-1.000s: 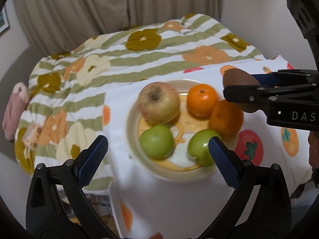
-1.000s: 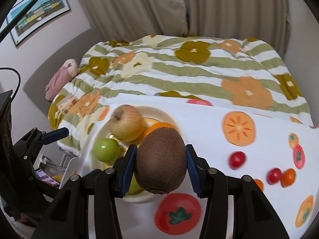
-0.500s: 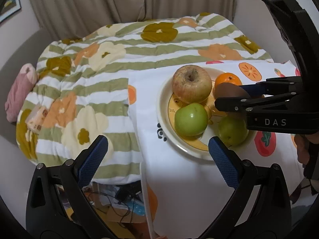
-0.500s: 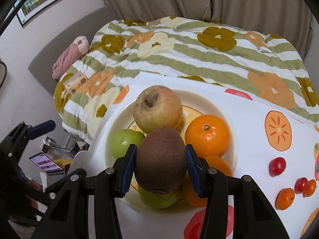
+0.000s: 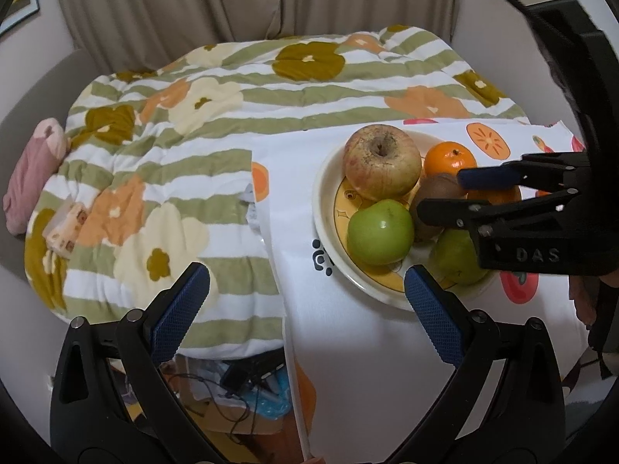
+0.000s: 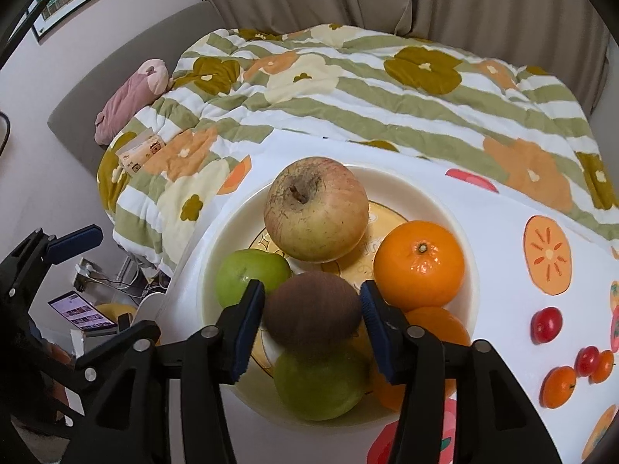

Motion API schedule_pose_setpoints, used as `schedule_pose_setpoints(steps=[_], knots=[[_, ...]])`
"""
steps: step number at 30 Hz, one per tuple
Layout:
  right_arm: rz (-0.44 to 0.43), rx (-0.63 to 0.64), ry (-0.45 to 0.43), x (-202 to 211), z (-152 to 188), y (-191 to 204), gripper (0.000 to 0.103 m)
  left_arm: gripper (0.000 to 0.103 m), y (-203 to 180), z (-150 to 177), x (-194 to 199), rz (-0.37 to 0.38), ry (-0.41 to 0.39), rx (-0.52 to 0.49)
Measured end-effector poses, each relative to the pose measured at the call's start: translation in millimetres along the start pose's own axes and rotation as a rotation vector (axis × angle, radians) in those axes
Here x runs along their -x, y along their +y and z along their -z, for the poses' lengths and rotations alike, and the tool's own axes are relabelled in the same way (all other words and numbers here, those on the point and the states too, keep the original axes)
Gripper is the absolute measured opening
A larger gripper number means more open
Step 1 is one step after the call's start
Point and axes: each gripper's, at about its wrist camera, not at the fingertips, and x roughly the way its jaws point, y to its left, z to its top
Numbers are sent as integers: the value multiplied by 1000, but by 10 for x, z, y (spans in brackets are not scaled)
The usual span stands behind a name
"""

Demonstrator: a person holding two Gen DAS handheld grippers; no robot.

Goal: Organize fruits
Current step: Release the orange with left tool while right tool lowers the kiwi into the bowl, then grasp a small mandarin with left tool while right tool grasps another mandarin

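Brown kiwi (image 6: pixel 311 311) sat among the plate's (image 6: pixel 437 193) fruit; your right hand-held gripper (image 6: pixel 312 323) stood slightly apart around it, left hand-held gripper (image 5: pixel 305 309) wide apart, empty.

The left wrist camera is looking forward past its own fingers (image 5: pixel 433 317) from the table's near edge, with the plate (image 5: pixel 325 208) off to its right. The right wrist camera is hanging close above that plate (image 6: pixel 460 232), facing the bed (image 6: pixel 348 89). Both are sharing plate, fruit and bed (image 5: pixel 232 89).
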Motion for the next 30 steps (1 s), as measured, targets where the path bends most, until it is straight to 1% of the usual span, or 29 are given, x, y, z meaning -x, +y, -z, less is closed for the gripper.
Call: schedule_pose_setpoints(steps=[2,3,4,9,10,11,13,17,20,21,22,24,28,30], knots=[[9,19,-14,41,17,13,73,103,2,-1,0,1,-1,1],[8,25,-18,52,21,13,76,103,-3,-4,-2,1,0,3],[7,29,-21,60,27,14,77,103,2,-3,-1,1,0,2],[9,22,-52,168,57,-23,78,103,-9,-14,7,-6,-2,-4],[8,19,-56,190,61,-38,81,103,-35,-22,20,-8,-3,-5],[3,12,-65,234,63,-68,88,103,-65,-31,38,-10,-4,-6],[-2,4,-80,304,66,-103,91,103,-115,-54,85,-17,-10,-9],[-7,-10,-113,502,81,-216,91,103,-248,-124,216,-29,-24,-3],[1,-20,-154,704,119,-316,92,103,-363,-174,334,-30,-37,13],[3,-24,-163,766,136,-349,94,103,-383,-191,360,-30,-39,18],[6,-28,-170,830,159,-387,103,103,-436,-207,392,-27,-41,24],[15,-37,-179,941,204,-459,103,103,-527,-230,444,-22,-44,29],[40,-61,-180,1159,345,-687,103,103,-850,-285,540,-18,-62,5],[72,-72,-170,1268,448,-835,103,103,-1019,-312,567,-16,-71,-12]])
